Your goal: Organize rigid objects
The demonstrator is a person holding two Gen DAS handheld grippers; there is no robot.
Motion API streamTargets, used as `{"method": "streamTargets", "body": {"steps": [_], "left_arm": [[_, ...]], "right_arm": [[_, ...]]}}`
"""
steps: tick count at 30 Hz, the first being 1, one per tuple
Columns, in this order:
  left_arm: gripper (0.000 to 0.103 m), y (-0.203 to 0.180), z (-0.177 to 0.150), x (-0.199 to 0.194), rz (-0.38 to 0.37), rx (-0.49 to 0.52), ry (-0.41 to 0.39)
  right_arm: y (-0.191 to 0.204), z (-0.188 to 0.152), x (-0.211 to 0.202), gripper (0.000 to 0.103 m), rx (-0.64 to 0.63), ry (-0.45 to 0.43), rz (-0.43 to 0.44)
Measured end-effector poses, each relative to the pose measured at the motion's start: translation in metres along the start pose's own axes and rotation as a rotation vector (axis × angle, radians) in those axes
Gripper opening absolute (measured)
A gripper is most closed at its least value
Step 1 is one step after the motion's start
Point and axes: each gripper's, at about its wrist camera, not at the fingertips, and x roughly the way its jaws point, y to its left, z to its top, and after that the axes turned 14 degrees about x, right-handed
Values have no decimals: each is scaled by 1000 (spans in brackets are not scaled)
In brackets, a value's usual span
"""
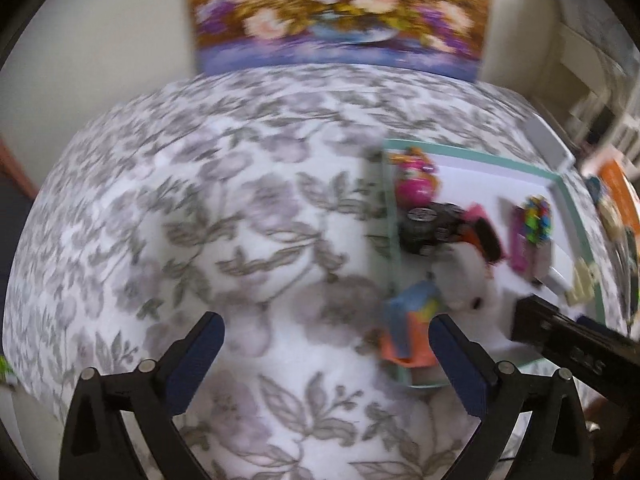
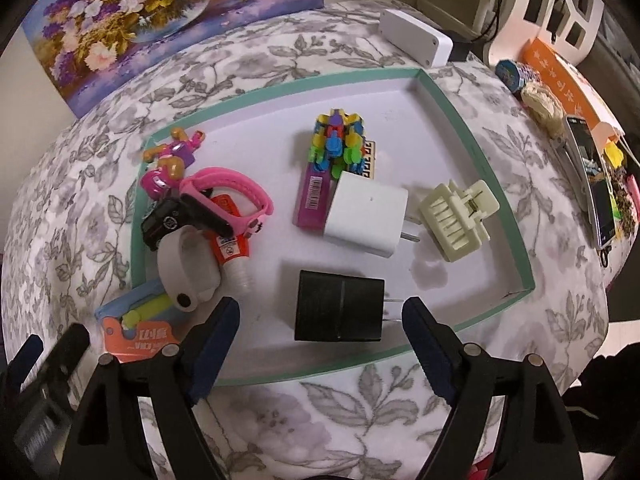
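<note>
On the counter with the grey leaf-print cloth (image 2: 280, 420), almost every small thing already lies inside the shallow white tray with a green rim (image 2: 472, 136), which looks like the place picked to keep them together. Going left to right there: a pile of a pink doll toy (image 2: 166, 166), a pink watch band (image 2: 228, 192) and a white ring strap (image 2: 188, 268) is crowded in the left corner (heaped, I think, to leave room). Next comes the flat black plug block (image 2: 338, 306), lying near the front rim, its long side running left to right and its two metal pins pointing right. Behind it sit a white plug cube (image 2: 366, 216) and a cream plastic hair claw (image 2: 458, 218). The left gripper (image 1: 326, 360) is spread wide over bare cloth, holding nothing. The right gripper (image 2: 320, 344) is spread wide too, hanging just in front of the black plug block.
</note>
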Motion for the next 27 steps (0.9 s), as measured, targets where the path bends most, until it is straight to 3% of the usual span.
{"method": "streamTargets", "body": {"steps": [5,16,27], "left_arm": [[103,28,-7,-3,58,-86,-2],[103,50,-21,-25,136,-119,-27],[103,48,-21,-25,114,-94,-21]], "right_arm": [[8,-9,-8,84,-36,-19,22],[29,-29,-25,84,-111,-75,56],[40,-32,-25,84,-146,-75,61]]}}
